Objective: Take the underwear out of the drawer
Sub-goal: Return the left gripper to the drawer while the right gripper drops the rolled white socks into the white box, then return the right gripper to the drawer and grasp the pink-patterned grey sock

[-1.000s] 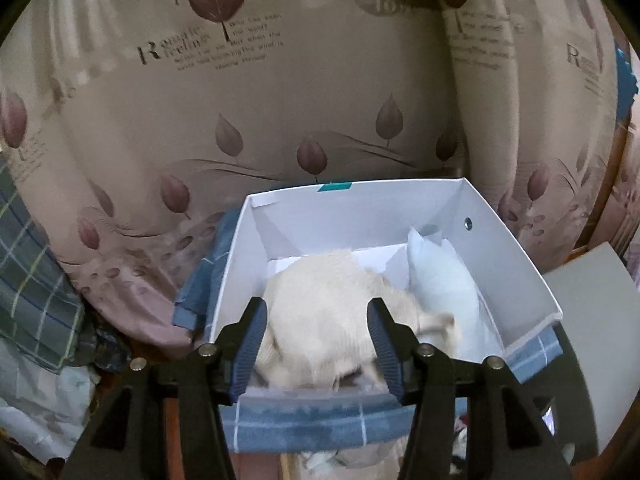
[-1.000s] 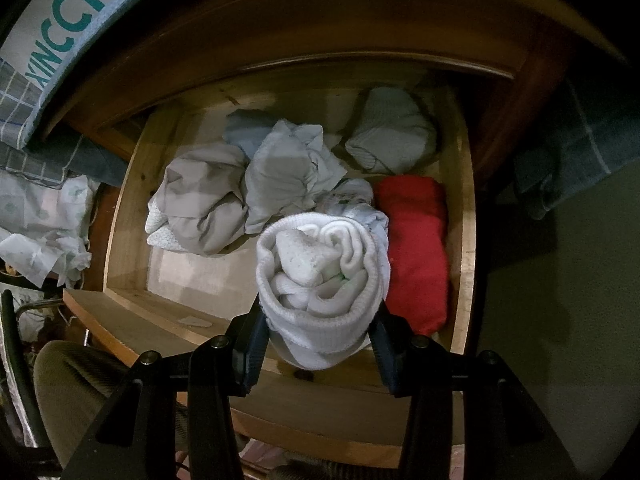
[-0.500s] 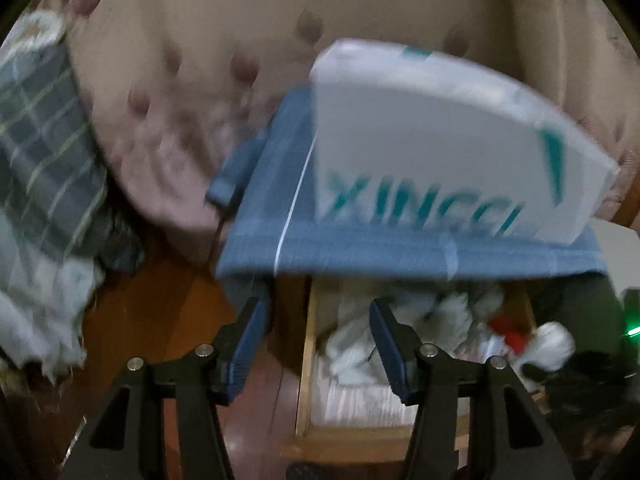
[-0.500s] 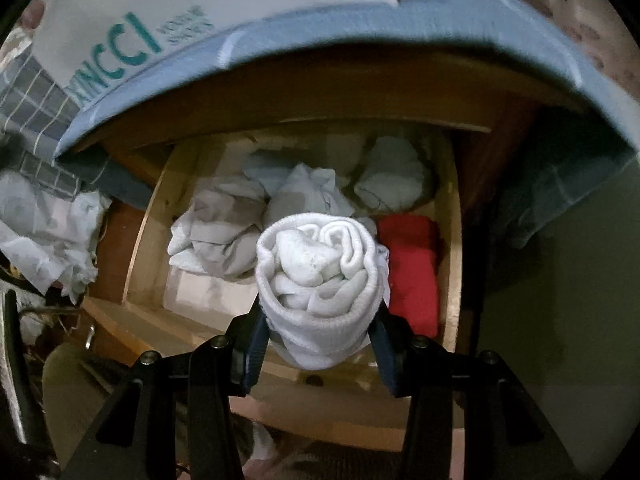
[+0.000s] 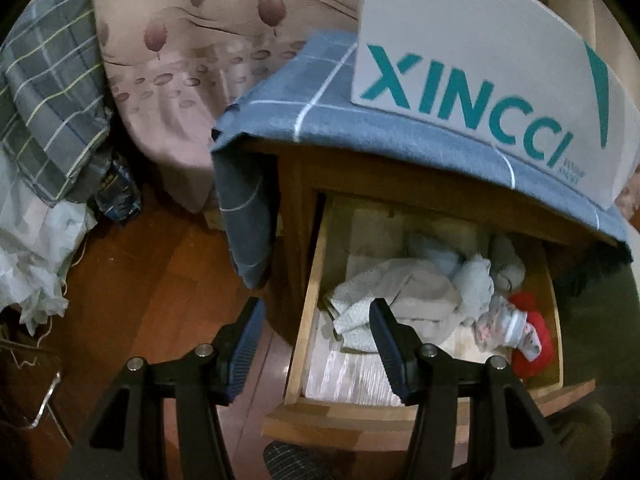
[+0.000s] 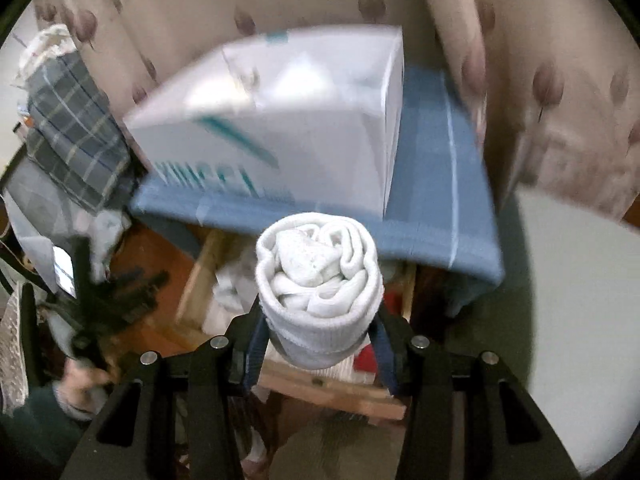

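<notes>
Roll lifted clear of drawer; left gripper down at its front.

Your right gripper point(image 6: 318, 344) grips the white roll point(image 6: 318, 280), now raised from the drawer point(image 5: 310, 300) to the box point(image 6: 280, 120) above, so one item is out. Your left gripper point(image 5: 316, 344) has dropped from the box, jaws apart and empty, over the drawer's left wall. More folded underwear point(image 5: 400, 296) remains inside. Blue cloth point(image 5: 360, 128) tops the cabinet; wood floor point(image 5: 132, 280).

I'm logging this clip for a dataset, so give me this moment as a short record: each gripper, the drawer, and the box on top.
right gripper: shut on rolled white underwear, held above the drawer
left gripper: open, empty, over the drawer's left edge
drawer: open, still holds pale folded garments and a red garment
white box: on the blue checked cloth atop the cabinet
</notes>
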`<state>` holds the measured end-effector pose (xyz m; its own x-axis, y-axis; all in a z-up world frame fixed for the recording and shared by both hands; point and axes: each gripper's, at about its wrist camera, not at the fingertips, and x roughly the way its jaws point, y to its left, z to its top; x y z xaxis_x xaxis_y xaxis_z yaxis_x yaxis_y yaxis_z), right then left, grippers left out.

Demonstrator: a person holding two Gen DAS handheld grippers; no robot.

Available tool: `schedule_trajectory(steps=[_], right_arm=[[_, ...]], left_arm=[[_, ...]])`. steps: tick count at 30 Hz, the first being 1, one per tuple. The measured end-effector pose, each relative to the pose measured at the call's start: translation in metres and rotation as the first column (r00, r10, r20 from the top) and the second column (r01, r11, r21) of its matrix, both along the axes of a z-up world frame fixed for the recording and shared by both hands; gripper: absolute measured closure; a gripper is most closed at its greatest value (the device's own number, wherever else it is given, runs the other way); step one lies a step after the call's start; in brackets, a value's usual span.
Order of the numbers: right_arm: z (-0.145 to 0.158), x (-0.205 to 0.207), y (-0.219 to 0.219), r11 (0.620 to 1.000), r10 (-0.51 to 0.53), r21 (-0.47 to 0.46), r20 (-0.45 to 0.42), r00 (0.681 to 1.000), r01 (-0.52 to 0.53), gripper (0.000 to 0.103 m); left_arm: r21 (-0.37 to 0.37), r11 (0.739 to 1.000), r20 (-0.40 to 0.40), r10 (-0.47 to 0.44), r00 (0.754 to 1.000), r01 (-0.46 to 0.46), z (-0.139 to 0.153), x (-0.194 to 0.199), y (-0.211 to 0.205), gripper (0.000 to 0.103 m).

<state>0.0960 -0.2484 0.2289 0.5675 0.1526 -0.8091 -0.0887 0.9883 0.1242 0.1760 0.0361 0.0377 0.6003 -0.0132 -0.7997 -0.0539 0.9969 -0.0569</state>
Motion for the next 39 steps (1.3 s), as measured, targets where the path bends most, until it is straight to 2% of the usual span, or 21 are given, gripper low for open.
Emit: schedule_trajectory(steps=[4, 6, 11, 15, 20, 26, 35, 38, 39], right_arm=[[0.055, 0.014, 0.001, 1.0, -0.001, 0.016, 0.084, 0.997, 0.0, 0.06], [0.078, 0.027, 0.005, 1.0, -0.008, -0.016, 0.129, 0.992, 0.011, 0.06], [0.099, 0.074, 0.018, 0.998, -0.044, -0.047, 0.136, 0.99, 0.051, 0.06], [0.092, 0.114, 0.029, 0.993, -0.05, -0.107, 0.053, 0.997, 0.056, 0.059], [0.064, 0.151, 0.037, 0.982, -0.069, -0.18, -0.063, 0.996, 0.057, 0.059], [0.027, 0.171, 0.037, 0.971, -0.1, -0.229, -0.138, 0.985, 0.067, 0.059], [0.003, 0.179, 0.038, 0.956, -0.108, -0.287, -0.176, 0.979, 0.054, 0.056], [0.005, 0.181, 0.035, 0.955, -0.115, -0.289, -0.151, 0.982, 0.068, 0.05], [0.008, 0.181, 0.035, 0.955, -0.116, -0.289, -0.133, 0.984, 0.074, 0.044]], left_arm=[[-0.015, 1.0, 0.032, 0.023, 0.999, -0.023, 0.003, -0.006, 0.005, 0.047], [-0.017, 0.999, 0.043, 0.04, 0.998, -0.04, 0.005, -0.007, 0.007, 0.047], [-0.01, 0.999, 0.038, 0.052, 0.998, -0.051, 0.005, -0.007, 0.009, 0.047], [-0.015, 0.998, 0.041, 0.061, 0.997, -0.06, 0.004, -0.008, 0.01, 0.047], [-0.025, 0.998, 0.029, 0.06, 0.998, -0.06, 0.003, -0.006, 0.011, 0.047], [-0.046, 0.997, 0.028, 0.063, 0.998, -0.061, 0.003, -0.005, 0.014, 0.047], [-0.077, 0.994, 0.02, 0.079, 0.997, -0.078, 0.0, -0.005, 0.018, 0.047], [-0.087, 0.993, 0.014, 0.087, 0.996, -0.085, -0.001, -0.004, 0.021, 0.047], [-0.093, 0.992, 0.012, 0.089, 0.996, -0.087, -0.002, -0.004, 0.022, 0.047]])
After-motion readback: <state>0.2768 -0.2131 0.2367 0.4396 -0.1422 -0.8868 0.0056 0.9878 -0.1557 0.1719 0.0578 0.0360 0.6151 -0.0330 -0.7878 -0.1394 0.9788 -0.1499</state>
